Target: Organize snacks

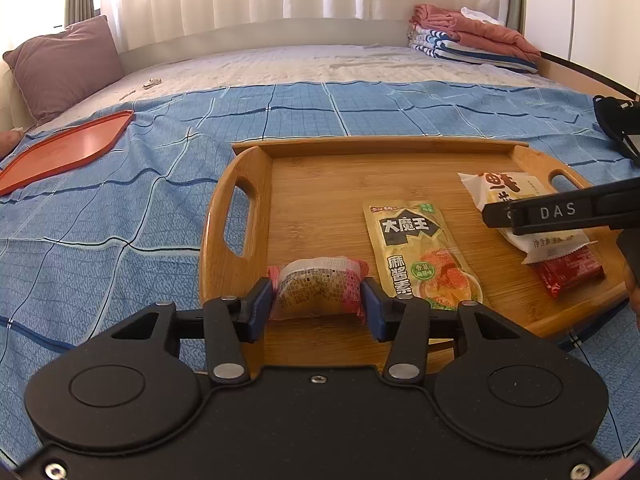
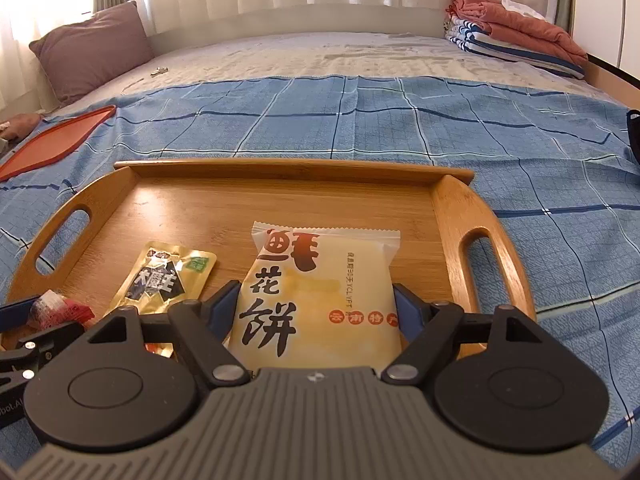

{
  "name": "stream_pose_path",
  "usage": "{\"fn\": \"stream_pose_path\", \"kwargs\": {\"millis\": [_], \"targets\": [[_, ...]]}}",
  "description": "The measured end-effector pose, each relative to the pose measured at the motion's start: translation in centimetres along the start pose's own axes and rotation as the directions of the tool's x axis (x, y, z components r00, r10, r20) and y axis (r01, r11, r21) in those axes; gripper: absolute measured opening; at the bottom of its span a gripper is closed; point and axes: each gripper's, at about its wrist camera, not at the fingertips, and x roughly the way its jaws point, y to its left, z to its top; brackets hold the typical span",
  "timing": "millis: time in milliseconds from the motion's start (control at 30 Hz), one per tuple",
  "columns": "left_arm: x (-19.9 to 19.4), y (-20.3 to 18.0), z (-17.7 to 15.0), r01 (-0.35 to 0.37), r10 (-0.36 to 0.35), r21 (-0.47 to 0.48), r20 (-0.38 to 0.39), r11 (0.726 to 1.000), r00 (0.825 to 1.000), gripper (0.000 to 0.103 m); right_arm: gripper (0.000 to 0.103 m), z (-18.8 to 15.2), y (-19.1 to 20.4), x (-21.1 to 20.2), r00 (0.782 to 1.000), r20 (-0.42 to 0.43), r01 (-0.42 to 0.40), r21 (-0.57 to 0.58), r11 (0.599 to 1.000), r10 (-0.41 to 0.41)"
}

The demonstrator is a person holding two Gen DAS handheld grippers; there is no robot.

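Low in the left wrist view, the left gripper (image 1: pixel 318 300) was clamped on a small pink-edged snack packet (image 1: pixel 317 290), one blue pad pressed against each end. The packet sat over the near left corner of the wooden tray (image 1: pixel 320 196), which filled the middle and right of the frame on a blue checked sheet (image 1: pixel 120 220). Just right of the packet a gold sauce pouch (image 1: pixel 420 252) lay flat on the tray floor. At the right edge the right gripper, its tips out of frame, reached in over a white pastry packet (image 1: pixel 516 204), and a red packet (image 1: pixel 572 272) lay partly under that packet's near end. An orange lid (image 1: pixel 68 148) rested on the sheet at the left edge, a mauve pillow (image 1: pixel 64 64) stood in the upper left, and folded bedding (image 1: pixel 476 36) was stacked in the upper right.

Centred in the right wrist view, the right gripper (image 2: pixel 316 312) had its blue pads touching both long sides of the white pastry packet (image 2: pixel 320 300), holding it over the near right part of the tray (image 2: pixel 280 196). The gold pouch (image 2: pixel 168 280) lay to its left. At the lower left edge the pink-edged packet (image 2: pixel 60 312) showed beside a blue pad of the left gripper (image 2: pixel 16 312). The orange lid (image 2: pixel 60 136) sat at the left edge, the pillow (image 2: pixel 96 44) upper left, and the bedding (image 2: pixel 516 32) upper right.
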Motion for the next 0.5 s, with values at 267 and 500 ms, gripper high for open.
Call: {"fn": "stream_pose_path", "kwargs": {"millis": [267, 500], "targets": [[-0.1, -0.1, -0.2, 0.000, 0.000, 0.006, 0.002, 1.000, 1.000, 0.048, 0.079, -1.2, -0.9, -0.9, 1.000, -0.011, 0.020, 0.006, 1.000, -0.020], [-0.5, -0.2, -0.3, -0.002, 0.002, -0.016, -0.006, 1.000, 1.000, 0.052, 0.079, -1.7, -1.6, -1.4, 1.000, -0.015, 0.027, 0.022, 0.999, -0.026]]}}
